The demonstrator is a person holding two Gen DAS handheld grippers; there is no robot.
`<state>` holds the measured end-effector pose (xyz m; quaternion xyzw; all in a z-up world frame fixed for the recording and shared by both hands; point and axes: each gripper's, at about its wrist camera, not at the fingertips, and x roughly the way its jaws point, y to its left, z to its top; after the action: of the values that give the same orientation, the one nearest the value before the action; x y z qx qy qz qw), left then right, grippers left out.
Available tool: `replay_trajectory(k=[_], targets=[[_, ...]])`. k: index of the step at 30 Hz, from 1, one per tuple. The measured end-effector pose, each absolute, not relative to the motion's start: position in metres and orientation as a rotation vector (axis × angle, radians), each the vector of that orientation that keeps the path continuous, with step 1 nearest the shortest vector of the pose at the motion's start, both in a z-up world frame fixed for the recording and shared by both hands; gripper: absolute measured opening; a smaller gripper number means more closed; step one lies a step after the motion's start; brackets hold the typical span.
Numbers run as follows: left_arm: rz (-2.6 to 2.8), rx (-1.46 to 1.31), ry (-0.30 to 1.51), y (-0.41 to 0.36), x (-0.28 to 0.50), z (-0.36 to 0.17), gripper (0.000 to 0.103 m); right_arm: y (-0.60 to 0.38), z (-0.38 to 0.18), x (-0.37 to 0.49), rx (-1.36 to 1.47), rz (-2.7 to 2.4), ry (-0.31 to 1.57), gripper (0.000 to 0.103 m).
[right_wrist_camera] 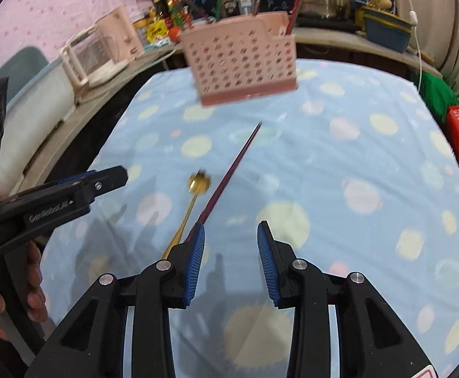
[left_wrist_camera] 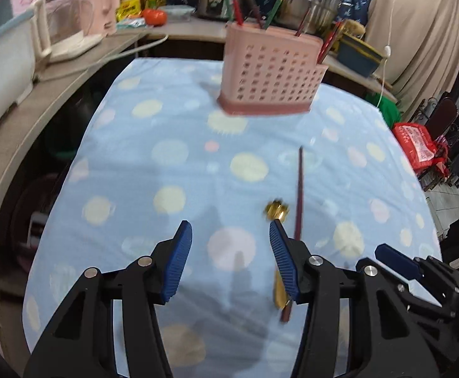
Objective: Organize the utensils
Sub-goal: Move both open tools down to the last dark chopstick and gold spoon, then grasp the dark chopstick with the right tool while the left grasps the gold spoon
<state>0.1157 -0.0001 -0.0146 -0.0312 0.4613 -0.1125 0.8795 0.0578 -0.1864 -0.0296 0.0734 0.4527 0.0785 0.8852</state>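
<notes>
Looking down, I see the big blue spotted cloth point(left_wrist_camera: 154, 132) over the table, with the pink holder point(left_wrist_camera: 270, 69) standing at its far end, already full of sticks, so I think that is where things go. Nearer to me, my left claw point(left_wrist_camera: 231, 261) and my right claw point(right_wrist_camera: 231, 261) both hang wide open above the cloth with nothing in them, ready to pick something up. Between them lie the dark red chopstick point(right_wrist_camera: 229, 176) and, just beside it, the small gold spoon point(right_wrist_camera: 195, 193), both flat and not yet put away.
</notes>
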Motion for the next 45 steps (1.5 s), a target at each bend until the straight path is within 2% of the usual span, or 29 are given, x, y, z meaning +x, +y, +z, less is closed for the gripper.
replay_trajectory(k=[7,17,21,25,34,36,39,43,45], targets=[[-0.165,-0.081,1.029,0.023,0.092,-0.042,0.049,-0.14,-0.056,0.035,0.089,0.233,0.985,0.034],[-0.149,-0.088,1.038,0.039,0.082,-0.045,0.049,-0.116,-0.073,0.042,0.055,0.222,1.012,0.034],[-0.154,-0.092,1.037,0.04,0.081,-0.045,0.049,-0.125,-0.075,0.045,0.075,0.194,1.006,0.029],[-0.164,-0.093,1.041,0.038,0.083,-0.046,0.049,-0.139,-0.076,0.044,0.091,0.172,1.007,0.017],[-0.228,-0.069,1.056,0.008,0.082,-0.048,0.049,-0.146,-0.077,0.054,0.114,0.156,1.001,0.016],[-0.238,-0.063,1.062,0.002,0.082,-0.049,0.049,-0.149,-0.078,0.055,0.12,0.155,1.0,0.01],[-0.261,-0.065,1.073,-0.005,0.081,-0.051,0.049,-0.16,-0.077,0.054,0.155,0.145,0.999,0.007],[-0.304,-0.075,1.083,-0.019,0.08,-0.055,0.059,-0.175,-0.075,0.049,0.171,0.114,0.988,0.007],[-0.325,-0.067,1.084,-0.028,0.079,-0.056,0.059,-0.184,-0.074,0.046,0.19,0.099,0.986,0.007]])
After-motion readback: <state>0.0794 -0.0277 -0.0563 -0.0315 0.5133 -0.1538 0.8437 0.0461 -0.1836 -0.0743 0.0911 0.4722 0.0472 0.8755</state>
